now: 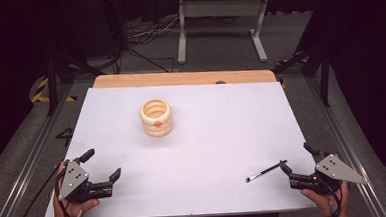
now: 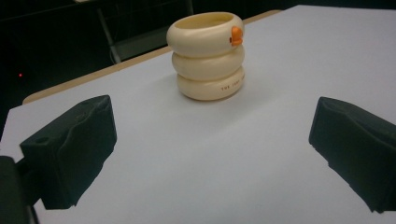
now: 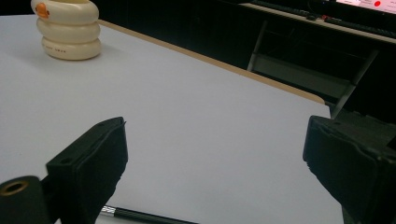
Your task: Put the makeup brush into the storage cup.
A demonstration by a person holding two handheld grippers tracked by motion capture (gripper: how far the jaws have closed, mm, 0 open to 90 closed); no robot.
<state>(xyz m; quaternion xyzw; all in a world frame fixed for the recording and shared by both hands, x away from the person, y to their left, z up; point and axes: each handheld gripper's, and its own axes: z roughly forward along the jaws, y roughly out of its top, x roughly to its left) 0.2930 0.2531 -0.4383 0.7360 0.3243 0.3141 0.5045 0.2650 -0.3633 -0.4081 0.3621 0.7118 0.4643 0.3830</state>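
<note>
Thin brush [image 1: 266, 172] lying at 9 o'clock of right gripper [image 1: 296, 164], jaws gaping empty; looks light, stiff, roll-prone; pinching mid-handle seems best. Left gripper [image 1: 103, 165] also gaping, empty.

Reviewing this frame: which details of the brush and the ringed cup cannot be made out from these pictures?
- Brush: in the high view too small to tell bristle colour or any marking; in the right gripper view its handle is cut off by the bottom edge and partly hidden behind a jaw.
- Ringed cup: inside hidden by its own rim; the lettering on its lowest ring is too small to read.
</note>
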